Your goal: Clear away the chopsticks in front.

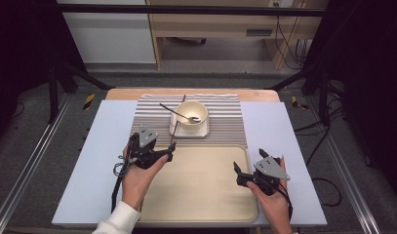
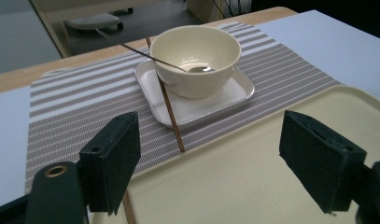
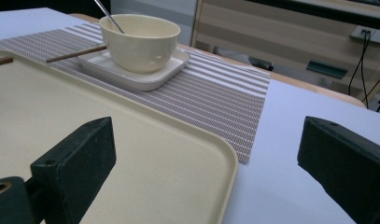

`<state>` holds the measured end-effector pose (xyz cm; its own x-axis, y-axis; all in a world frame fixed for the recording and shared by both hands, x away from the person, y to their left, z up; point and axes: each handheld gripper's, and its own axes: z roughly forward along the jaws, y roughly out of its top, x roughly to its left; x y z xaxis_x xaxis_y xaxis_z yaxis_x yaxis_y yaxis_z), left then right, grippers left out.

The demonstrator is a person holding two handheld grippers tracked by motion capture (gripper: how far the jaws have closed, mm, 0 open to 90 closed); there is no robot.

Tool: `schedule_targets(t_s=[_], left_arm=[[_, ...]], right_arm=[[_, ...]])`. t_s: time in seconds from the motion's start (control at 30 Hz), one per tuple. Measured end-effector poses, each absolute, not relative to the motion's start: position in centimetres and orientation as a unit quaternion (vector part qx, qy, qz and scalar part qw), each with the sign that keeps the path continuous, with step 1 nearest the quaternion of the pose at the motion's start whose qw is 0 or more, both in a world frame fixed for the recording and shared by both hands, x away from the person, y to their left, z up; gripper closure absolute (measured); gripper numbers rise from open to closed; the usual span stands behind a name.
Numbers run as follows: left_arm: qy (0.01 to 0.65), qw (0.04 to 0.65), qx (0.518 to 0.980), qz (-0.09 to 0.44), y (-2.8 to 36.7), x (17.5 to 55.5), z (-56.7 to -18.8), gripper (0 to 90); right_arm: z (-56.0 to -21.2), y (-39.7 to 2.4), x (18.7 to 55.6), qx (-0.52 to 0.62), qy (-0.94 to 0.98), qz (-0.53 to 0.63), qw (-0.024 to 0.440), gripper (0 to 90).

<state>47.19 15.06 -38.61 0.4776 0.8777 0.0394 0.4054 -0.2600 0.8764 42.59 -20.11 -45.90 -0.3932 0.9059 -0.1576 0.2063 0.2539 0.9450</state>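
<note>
From the high view, a cream tray (image 1: 201,187) lies at the near edge of a pale blue table mat, its far rim meeting a striped placemat (image 1: 225,124). On the placemat, beyond the tray, a cream bowl (image 1: 191,113) sits on a square white plate (image 1: 202,130), a metal spoon (image 1: 179,113) leaning in it with the handle out over the bowl's left rim. A wooden chopstick (image 1: 177,122) runs near-to-far along the bowl's left side, one end past the placemat's far edge, the near end towards the tray's far-left corner. The left gripper (image 1: 168,155) hovers over that corner, jaws released and empty; the right gripper (image 1: 237,171) hangs above the tray's right part, jaws apart. Most of the tray's floor is bare between them.

From the left gripper view, the black jaws stand wide with nothing between them, over the tray's far rim (image 2: 253,126). The chopstick (image 2: 171,116) lies lengthwise away from the camera, resting on the plate's (image 2: 211,102) left edge beside the bowl (image 2: 197,58), its near end at the tray rim by the left jaw. The spoon's (image 2: 145,53) handle slants up and left.

From the right gripper view, the jaws are spread and empty above the tray's right rim (image 3: 225,158). Beyond the tray, bowl (image 3: 141,42) and plate (image 3: 145,74) sit on the placemat (image 3: 215,100); the chopstick (image 3: 75,54) juts left from behind the bowl, level. Open mat lies right of the tray.
</note>
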Motion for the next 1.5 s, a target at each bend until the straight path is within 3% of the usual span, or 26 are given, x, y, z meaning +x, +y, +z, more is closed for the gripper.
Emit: schedule_targets(t_s=[0.43, 0.93, 1.5], left_arm=[[0.411, 0.418, 0.759, 0.283, 14.1, 49.5, -37.8, 23.8], [0.411, 0.384, 0.779, 0.277, 14.6, 54.2, -38.6, 37.3], [0.408, 0.348, 0.802, 0.263, 13.6, 55.4, -41.4, 53.6]], right_arm=[[-45.5, -20.9, 42.5, 0.402, 0.681, 0.480, 0.379, 5.0], [-45.6, -20.7, 42.5, 0.401, 0.686, 0.474, 0.380, 5.0], [-45.6, -20.8, 42.5, 0.403, 0.685, 0.473, 0.380, 5.2]])
